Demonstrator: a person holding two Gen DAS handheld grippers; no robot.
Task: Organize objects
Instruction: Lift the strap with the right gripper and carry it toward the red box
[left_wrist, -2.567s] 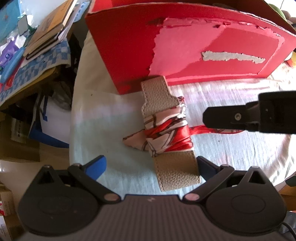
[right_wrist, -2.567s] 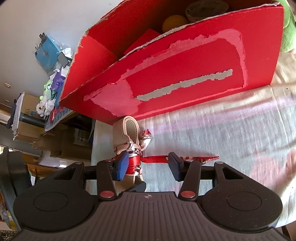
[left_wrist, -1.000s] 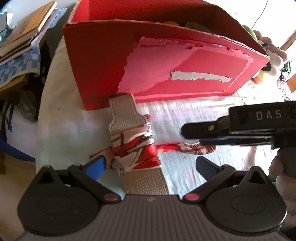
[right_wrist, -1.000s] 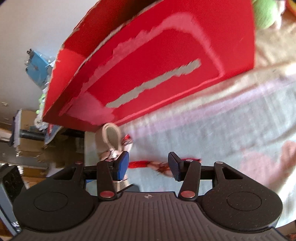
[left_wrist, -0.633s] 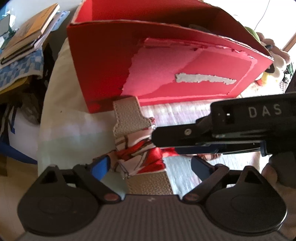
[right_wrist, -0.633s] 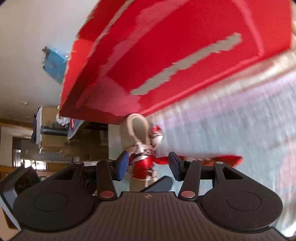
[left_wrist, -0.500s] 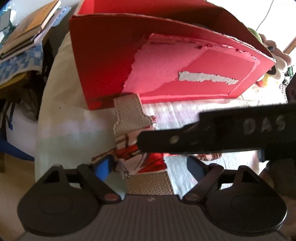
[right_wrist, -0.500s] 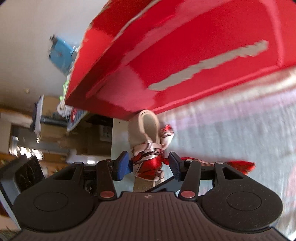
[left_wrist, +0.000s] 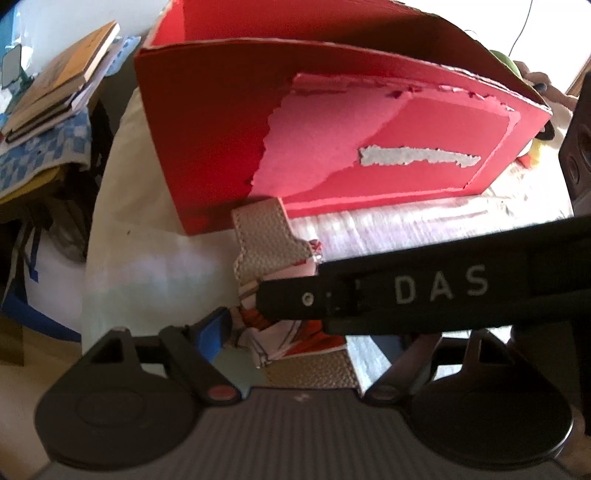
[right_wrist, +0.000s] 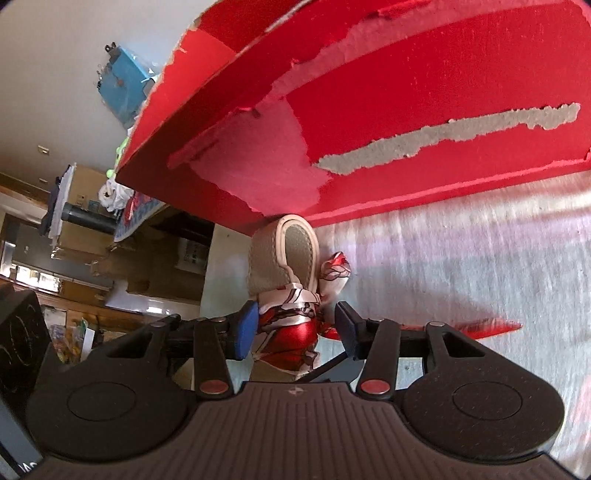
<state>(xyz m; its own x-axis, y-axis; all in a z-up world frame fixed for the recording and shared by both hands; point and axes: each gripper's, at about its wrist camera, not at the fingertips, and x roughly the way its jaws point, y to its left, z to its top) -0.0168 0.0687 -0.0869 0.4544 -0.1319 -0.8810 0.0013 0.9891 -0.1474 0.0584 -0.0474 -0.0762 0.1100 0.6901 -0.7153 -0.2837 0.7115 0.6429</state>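
Left wrist: right gripper's black arm crosses the view, hiding most of the scarf wrapped on the beige strap, which lies on the cloth with its far end against the red box; left gripper jaws have just been closing around the bundle, right pad hidden, so contact is unclear. Right wrist: right gripper sits half open, having narrowed slightly, straddling the scarf knot without clear contact; earlier it was out over the scarf tail.
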